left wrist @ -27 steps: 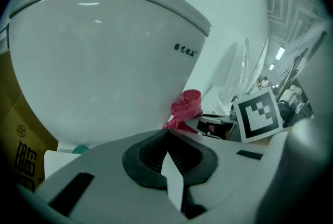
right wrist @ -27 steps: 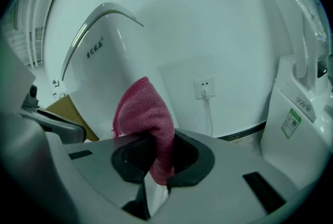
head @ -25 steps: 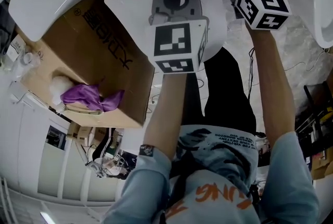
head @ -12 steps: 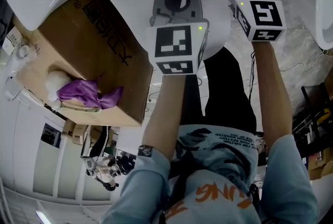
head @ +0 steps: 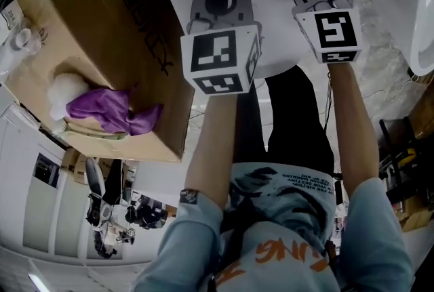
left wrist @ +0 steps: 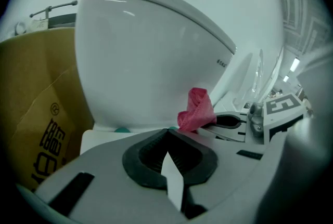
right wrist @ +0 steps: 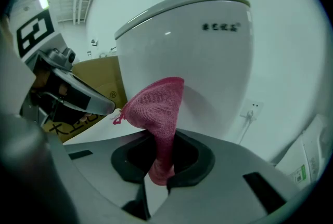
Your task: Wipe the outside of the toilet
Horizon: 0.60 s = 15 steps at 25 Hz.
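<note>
- Cloth (right wrist: 156, 108): pink, soft, light and limp; clamped by one end in right gripper (right wrist: 160, 158), free end bunched up close to the bowl's side, contact not clear.
- Likely to fold and drag on the glaze; best kept pinched deep, with a broad flap pressed flat.
- Toilet (right wrist: 192, 56): white, hard, glossy, probably slippery; fixed in place, needing pressure rather than a grasp.
- Left gripper (left wrist: 167, 140): jaws closed together, nothing between.
- Cardboard box (head: 115, 33) just beside the toilet, purple rag (head: 112, 114) draped on it.
</note>
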Motion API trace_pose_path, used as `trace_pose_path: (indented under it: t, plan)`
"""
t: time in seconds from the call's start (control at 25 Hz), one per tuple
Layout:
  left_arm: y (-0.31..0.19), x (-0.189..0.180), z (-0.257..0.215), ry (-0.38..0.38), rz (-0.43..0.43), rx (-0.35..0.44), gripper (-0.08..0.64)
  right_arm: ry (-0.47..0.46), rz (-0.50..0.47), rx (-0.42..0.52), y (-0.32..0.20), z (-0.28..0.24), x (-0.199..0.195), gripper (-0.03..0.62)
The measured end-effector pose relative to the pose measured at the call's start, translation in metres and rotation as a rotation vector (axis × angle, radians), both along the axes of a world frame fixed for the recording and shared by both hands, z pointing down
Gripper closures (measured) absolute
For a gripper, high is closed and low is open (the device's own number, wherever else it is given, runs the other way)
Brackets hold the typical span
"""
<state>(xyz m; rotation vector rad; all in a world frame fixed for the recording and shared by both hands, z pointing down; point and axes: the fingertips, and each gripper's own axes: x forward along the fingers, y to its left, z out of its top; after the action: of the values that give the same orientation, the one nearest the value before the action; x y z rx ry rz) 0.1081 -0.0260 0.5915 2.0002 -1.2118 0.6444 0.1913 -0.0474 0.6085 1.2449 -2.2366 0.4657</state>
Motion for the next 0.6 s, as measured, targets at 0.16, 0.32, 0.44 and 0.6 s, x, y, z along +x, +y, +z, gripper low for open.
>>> trace_pose_path:
  t: [0.16, 0.32, 0.44, 0.6]
  plan:
    - [0.002, -0.051, 0.008, -0.017, -0.075, -0.020, 0.540, 0.025, -0.096, 0.025, -0.004, -0.003, -0.044, 0.523]
    - [0.004, -0.085, 0.010, -0.016, -0.114, -0.022, 0.540, 0.044, -0.178, 0.042, -0.008, -0.005, -0.088, 0.523]
    - [0.005, -0.100, 0.011, 0.002, -0.139, -0.025, 0.540, 0.082, -0.242, 0.059, -0.012, -0.004, -0.117, 0.525]
    - [0.006, -0.125, 0.019, 0.011, -0.174, -0.035, 0.540, 0.145, -0.320, 0.093, -0.021, -0.001, -0.149, 0.525]
